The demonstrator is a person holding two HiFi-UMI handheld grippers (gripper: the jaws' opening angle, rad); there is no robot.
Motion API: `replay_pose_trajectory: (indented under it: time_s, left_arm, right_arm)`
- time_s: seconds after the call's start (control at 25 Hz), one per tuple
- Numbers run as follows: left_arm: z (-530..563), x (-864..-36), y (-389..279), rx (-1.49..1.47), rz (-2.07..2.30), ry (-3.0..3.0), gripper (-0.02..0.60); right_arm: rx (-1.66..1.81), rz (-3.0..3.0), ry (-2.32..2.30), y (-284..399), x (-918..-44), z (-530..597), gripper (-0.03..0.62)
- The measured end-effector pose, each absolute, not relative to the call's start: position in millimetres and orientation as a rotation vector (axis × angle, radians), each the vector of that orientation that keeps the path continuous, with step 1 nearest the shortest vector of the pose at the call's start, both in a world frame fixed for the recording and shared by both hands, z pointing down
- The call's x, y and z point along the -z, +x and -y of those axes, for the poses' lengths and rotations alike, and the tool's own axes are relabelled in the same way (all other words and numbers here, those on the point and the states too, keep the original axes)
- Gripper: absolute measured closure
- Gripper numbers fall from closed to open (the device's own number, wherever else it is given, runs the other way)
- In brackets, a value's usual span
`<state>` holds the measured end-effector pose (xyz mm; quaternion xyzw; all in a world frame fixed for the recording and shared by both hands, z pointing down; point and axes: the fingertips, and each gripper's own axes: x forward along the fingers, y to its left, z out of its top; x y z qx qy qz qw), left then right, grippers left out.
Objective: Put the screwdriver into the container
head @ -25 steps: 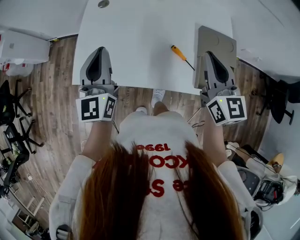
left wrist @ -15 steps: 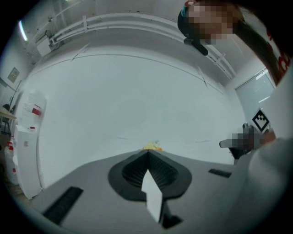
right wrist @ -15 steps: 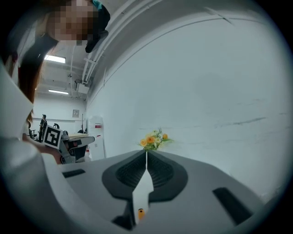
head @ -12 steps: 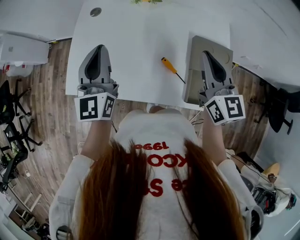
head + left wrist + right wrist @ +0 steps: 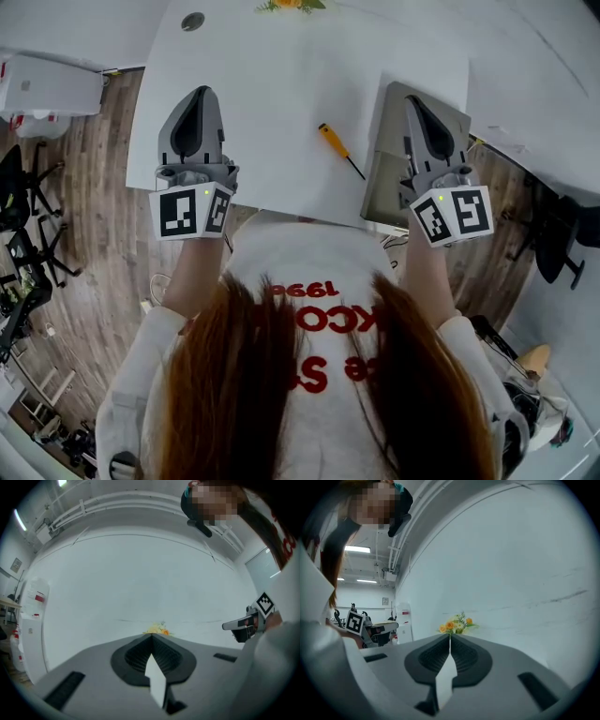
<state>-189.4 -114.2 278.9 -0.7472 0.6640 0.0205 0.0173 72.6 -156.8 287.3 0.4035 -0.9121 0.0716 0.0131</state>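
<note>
Head view, read from left to right.

My left gripper [image 5: 199,94] is held over the left part of the white table [image 5: 281,84], pointing away from my body, with its marker cube [image 5: 192,212] nearest me. The left gripper view shows its fingers pressed together along one thin seam, with nothing between them.

Midway between my two grippers, the screwdriver [image 5: 336,148] lies flat on the bare table. Its orange handle points toward the far left, and its dark shaft slants toward me and to the right. The tip ends close by the left edge of the container [image 5: 382,183], and I cannot tell whether the two touch. Neither gripper touches the screwdriver.

The container is a flat grey tray at the table's right near corner. My right gripper [image 5: 413,99] is above it, with its own marker cube [image 5: 454,215] nearest me. The right gripper view shows these fingers also pressed together and empty.

A small bunch of orange and yellow flowers [image 5: 291,4] stands at the far edge of the table, ahead of both grippers.
</note>
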Motion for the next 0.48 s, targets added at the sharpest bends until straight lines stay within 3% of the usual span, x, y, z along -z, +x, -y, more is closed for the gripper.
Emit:
replay_pose_trajectory:
  time_s: [0.48]
  left_arm:
    - [139,-261,-191,-0.109,-1.955,-2.406,0.575]
  right_arm:
    - [-0.186,2.845,1.343,70,-261,158,0.586]
